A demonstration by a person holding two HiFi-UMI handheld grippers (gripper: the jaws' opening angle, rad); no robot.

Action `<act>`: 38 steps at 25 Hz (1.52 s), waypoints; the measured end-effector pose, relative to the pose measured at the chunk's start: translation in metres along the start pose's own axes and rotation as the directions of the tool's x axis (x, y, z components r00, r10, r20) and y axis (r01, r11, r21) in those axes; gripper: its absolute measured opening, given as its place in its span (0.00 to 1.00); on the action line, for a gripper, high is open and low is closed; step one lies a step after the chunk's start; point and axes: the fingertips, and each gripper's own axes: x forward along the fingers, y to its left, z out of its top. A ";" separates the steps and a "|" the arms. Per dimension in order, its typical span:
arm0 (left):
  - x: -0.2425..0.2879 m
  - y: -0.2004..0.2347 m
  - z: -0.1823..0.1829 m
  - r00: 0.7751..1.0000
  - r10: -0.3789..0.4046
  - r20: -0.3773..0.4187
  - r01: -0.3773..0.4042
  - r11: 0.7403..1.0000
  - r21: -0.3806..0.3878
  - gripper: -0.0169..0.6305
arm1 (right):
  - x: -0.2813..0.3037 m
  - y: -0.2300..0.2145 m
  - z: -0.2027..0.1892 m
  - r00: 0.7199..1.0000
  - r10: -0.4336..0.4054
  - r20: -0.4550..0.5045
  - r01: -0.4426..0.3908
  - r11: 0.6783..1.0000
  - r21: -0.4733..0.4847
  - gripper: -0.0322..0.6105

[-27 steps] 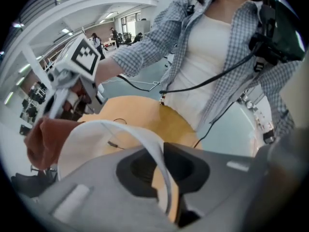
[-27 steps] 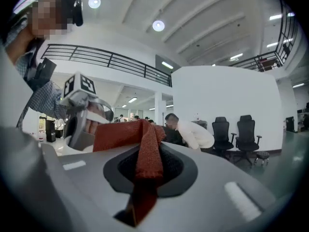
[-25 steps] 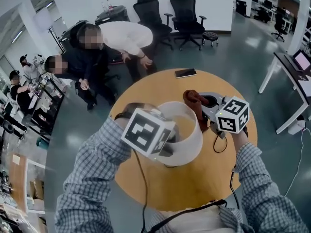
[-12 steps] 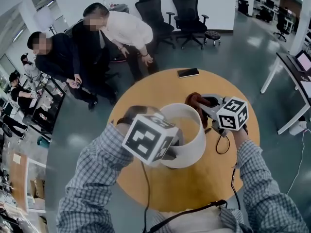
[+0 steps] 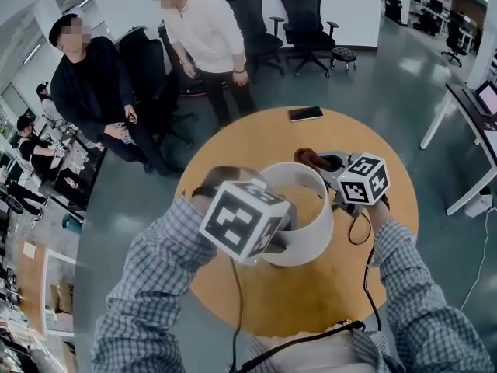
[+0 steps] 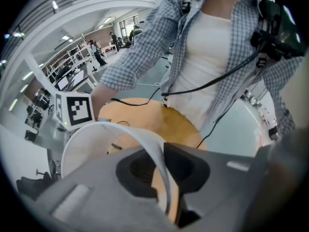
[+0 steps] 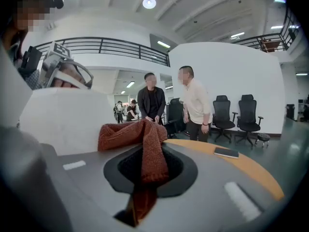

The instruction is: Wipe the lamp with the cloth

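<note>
round wood table (image 5: 311, 286) sits under me in a big office, with two people (image 5: 206, 41) and black chairs (image 5: 307, 22) far behind. my left claw (image 6: 163, 172) comes down from above and is nearly shut, pinching the thin white rim of the lamp (image 5: 314, 235), i think to keep it steady. the lamp is a round white drum that stands up straight in the middle of the table, open at the top. my right claw (image 7: 145, 173) is nearly shut too. it squeezes the red-brown cloth (image 7: 145, 139), which flops out over the top of the jaws. that claw lies almost flat at the far right side of the lamp. from it, the lamp wall is just to the left, very near the cloth, but i cannot tell if they touch. so i think the next rub must push the cloth left onto the wall and follow its curve, and the right claw is the near one for that.
</note>
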 end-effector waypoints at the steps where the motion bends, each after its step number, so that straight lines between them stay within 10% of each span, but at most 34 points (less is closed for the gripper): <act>1: -0.001 0.000 -0.001 1.000 -0.001 -0.001 0.001 1.000 -0.001 0.09 | -0.003 -0.003 -0.010 1.000 -0.018 -0.016 0.018 1.000 0.011 0.11; 20: -0.031 0.037 -0.033 0.991 0.005 0.137 0.031 0.966 -0.258 0.07 | -0.140 0.031 -0.083 0.939 -0.335 0.082 0.326 0.940 0.100 0.11; 29: -0.052 0.073 -0.064 0.962 0.080 0.261 0.035 0.912 -0.409 0.08 | -0.128 0.126 -0.092 0.997 -0.048 0.052 0.051 0.997 -0.050 0.11; 38: -0.060 0.085 -0.077 0.943 0.123 0.309 0.034 0.888 -0.459 0.08 | -0.004 0.090 -0.140 0.969 -0.232 -0.083 0.234 0.972 0.016 0.11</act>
